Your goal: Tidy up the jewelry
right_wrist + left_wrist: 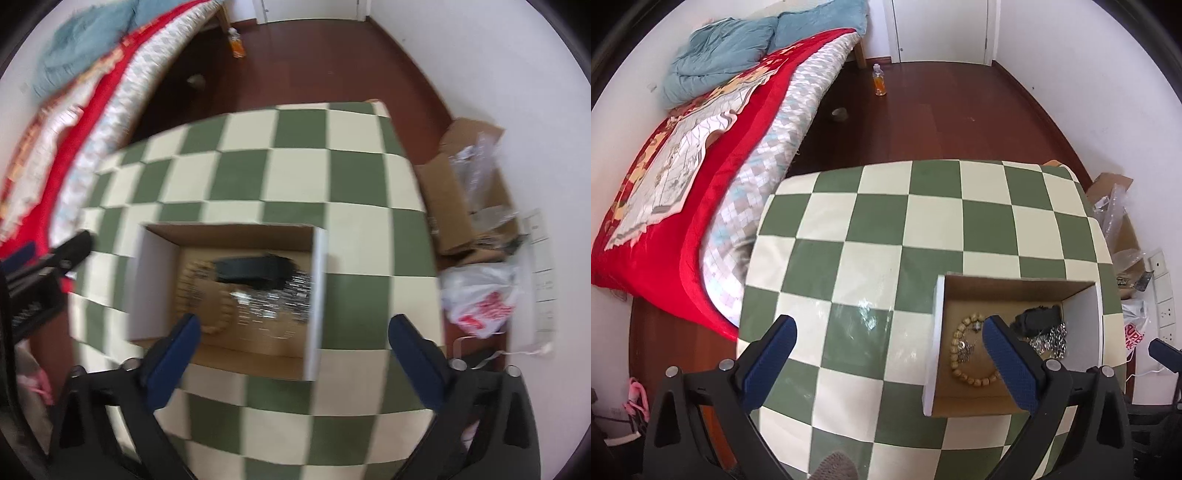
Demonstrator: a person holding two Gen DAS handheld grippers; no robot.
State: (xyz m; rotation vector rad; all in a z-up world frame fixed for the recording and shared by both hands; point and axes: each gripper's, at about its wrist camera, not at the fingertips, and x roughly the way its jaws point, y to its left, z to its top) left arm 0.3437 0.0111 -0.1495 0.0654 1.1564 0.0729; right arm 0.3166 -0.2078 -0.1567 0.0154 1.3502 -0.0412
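Jewelry sits in the open cardboard box (pixel 1015 295) on the checkered tabletop (pixel 886 221), so your step, as I judge it, is to reach in and lift one piece out cleanly.

In the left wrist view, your left tongs (pixel 886 354) are spread wide with nothing between them. Their right finger hangs over the box, its blue pad covering part of the bead bracelet (pixel 960 350), while the left finger stands over bare tabletop outside the box's white side wall. The bracelet lies on the box floor toward the left, a small silver charm resting on it. The silver chain (pixel 1052 338) is heaped toward the right wall, and a dark object (pixel 1034 317) lies just behind it; what it is I cannot tell. To take the bracelet, shift the tongs to the right so both fingers clear the white wall before you go down, and close on a single run of beads instead of the whole loop.

In the right wrist view, badly blurred, your right tongs (pixel 295 343) are likewise spread and empty. Their left finger is over the box's near edge, close to the bracelet, and the right finger is outside the right wall, over the tabletop. The silver chain (pixel 273 299) lies ahead of the tongs and between the two fingers. Keep both hands from crowding one small box.
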